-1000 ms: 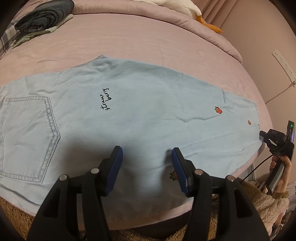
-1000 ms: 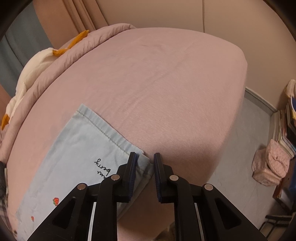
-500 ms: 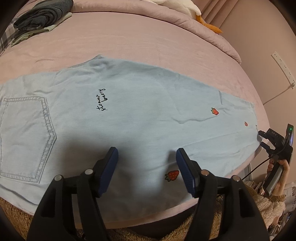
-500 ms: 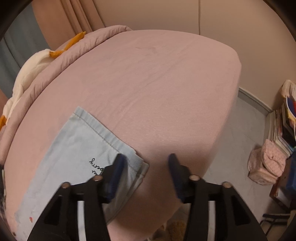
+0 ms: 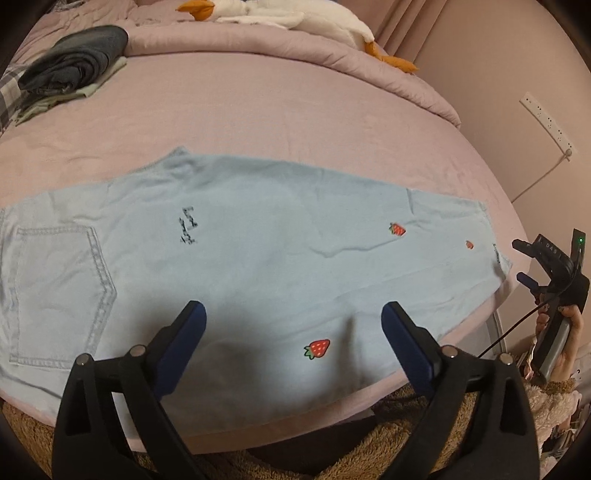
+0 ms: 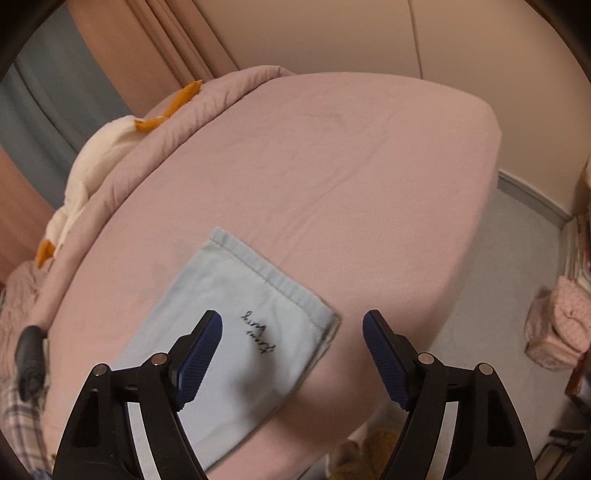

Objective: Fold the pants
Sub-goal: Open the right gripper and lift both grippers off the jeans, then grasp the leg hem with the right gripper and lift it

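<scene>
Light blue denim pants (image 5: 258, 266) with strawberry patches and black script embroidery are laid flat, folded lengthwise, across the near part of a bed covered in a pink sheet (image 5: 295, 110). The back pocket is seen at the left, the leg hems at the right close to the bed edge. The left tool (image 5: 293, 325) is held above the near edge of the pants, its blue-padded fingers wide apart, nothing gripped; contact with the fabric cannot be told. The right tool (image 6: 291, 336) is held over the hem end of the pants (image 6: 236, 317), fingers spread apart, nothing between them; it is also seen in the left view (image 5: 524, 262) just beyond the hem, off the bed edge. A pile of dark grey folded clothes (image 5: 74, 62) is placed at the far left of the bed. A white plush goose with orange beak and feet (image 5: 295, 18) is laid along the far rolled duvet. A white power strip (image 5: 546, 123) is mounted on the right wall.
</scene>
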Tool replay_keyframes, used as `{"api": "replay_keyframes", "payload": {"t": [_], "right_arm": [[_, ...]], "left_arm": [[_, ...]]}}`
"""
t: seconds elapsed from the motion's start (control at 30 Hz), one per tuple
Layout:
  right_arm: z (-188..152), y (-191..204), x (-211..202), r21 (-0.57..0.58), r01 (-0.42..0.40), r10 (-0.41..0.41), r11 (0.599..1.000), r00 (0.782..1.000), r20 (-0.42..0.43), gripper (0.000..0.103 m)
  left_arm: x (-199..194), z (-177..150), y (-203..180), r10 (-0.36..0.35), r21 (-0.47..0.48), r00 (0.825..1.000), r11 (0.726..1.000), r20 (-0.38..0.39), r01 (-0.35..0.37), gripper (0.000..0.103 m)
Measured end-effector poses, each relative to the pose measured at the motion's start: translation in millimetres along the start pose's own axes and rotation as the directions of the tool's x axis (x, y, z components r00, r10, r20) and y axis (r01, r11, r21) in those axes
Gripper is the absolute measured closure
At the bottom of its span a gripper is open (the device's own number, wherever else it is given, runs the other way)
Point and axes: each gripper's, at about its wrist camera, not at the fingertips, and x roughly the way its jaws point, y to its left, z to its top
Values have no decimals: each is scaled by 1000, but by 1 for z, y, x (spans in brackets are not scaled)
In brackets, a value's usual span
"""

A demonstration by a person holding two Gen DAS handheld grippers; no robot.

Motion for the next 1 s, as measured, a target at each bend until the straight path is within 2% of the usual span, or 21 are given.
{"api": "replay_keyframes", "payload": {"t": [0.17,0.3,0.37,0.47,0.57,0.67,0.7,0.73,0.77,0.9,0.97,1.0], "right_arm": [[-1,-4,18,21,11,-10,1000,999,-53,25],[-4,0,32,24,-17,19,1000,995,-96,25],[-7,9,35,-9,7,-8,1000,997,-83,25],[-4,15,38,-24,-18,16,1000,997,-70,25],[-5,20,38,-59,26,-28,998,998,-47,40],[-4,18,38,-66,20,-22,998,999,-29,58],[-4,17,38,-66,13,-15,998,1000,-23,75],[-3,16,38,-59,-37,35,998,999,-32,92],[-3,16,39,-50,-78,75,996,996,-46,92],[-4,26,30,-101,-49,49,994,999,0,93],[-3,29,18,-110,-88,91,990,996,26,93],[-2,32,8,-118,-134,139,984,989,38,93]], "left_arm": [[17,-4,4,-19,-24,999,1000,-51,18,7],[20,-4,2,-13,-21,1000,1000,-26,12,5],[20,-4,3,-17,-29,1000,999,-19,17,4],[21,-4,4,-23,-38,1000,999,-11,22,4],[21,-5,4,-22,-37,1000,999,-7,21,4],[21,-6,3,-13,-28,1000,1000,-4,13,4],[21,-6,2,-10,-26,1000,1000,-3,10,4],[21,-6,1,-6,-23,1000,1000,-2,6,4],[21,-6,1,-4,-21,1000,1000,-1,4,4],[20,-7,1,-8,-23,1000,1000,1,8,4],[20,-7,2,-14,-32,1000,999,2,14,5],[20,-7,3,-16,-35,1000,999,2,17,5]]}}
